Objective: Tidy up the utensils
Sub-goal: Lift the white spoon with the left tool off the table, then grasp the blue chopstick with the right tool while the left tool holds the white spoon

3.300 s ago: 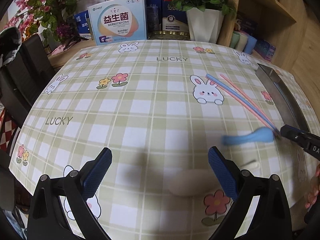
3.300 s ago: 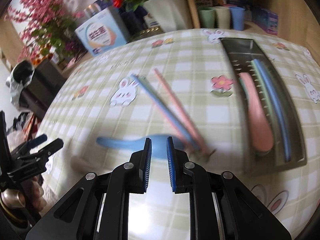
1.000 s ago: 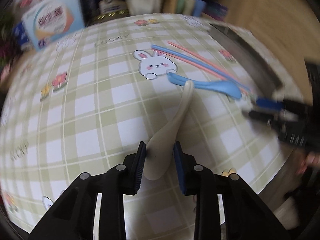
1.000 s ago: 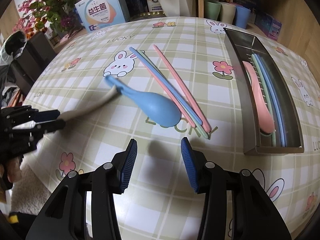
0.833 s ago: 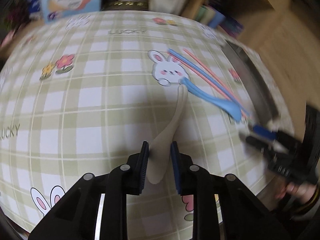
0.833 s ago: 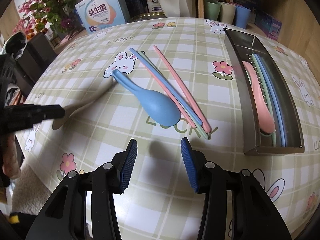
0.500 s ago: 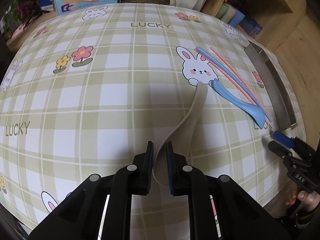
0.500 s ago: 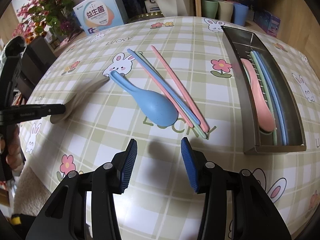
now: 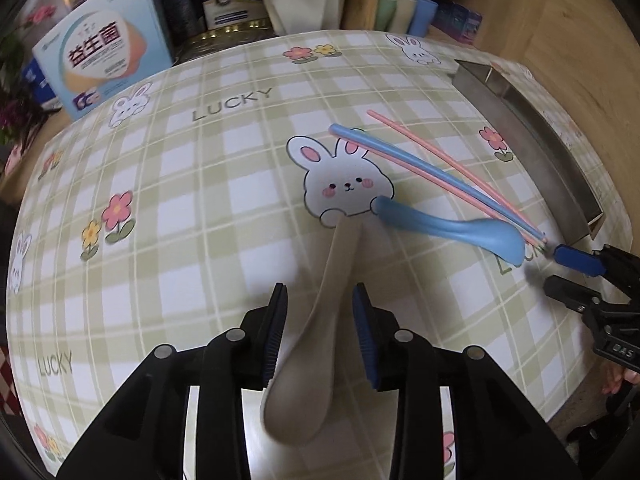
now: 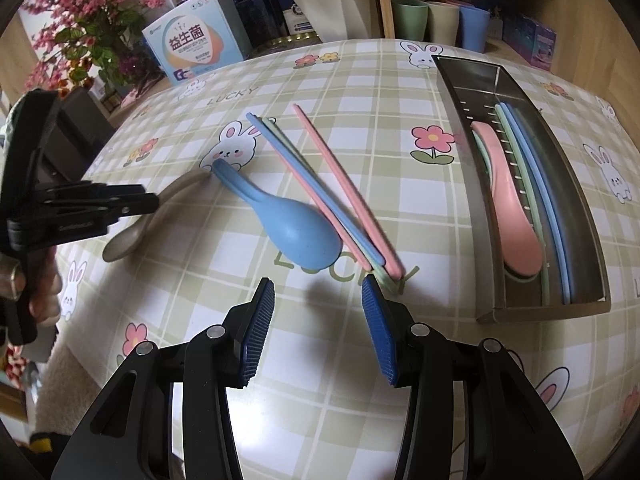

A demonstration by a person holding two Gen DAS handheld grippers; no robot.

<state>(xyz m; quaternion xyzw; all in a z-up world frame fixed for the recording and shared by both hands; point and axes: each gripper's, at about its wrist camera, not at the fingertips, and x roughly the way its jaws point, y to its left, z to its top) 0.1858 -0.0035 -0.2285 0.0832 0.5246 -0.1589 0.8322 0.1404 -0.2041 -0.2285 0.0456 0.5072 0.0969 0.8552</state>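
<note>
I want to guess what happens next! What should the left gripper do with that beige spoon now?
Probably back away empty: the left gripper is open, and the beige spoon seems to rest on the table between its fingers. The right gripper, open near the blue spoon, could grab next.

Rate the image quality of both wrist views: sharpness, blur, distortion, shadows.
Left wrist view: sharp in the middle, strong fisheye bending of the tablecloth grid, dark vignette corners, beige spoon clear between the fingers. Right wrist view: sharp too, with a soft shadow under the blue spoon; metal tray without harsh glare.
</note>
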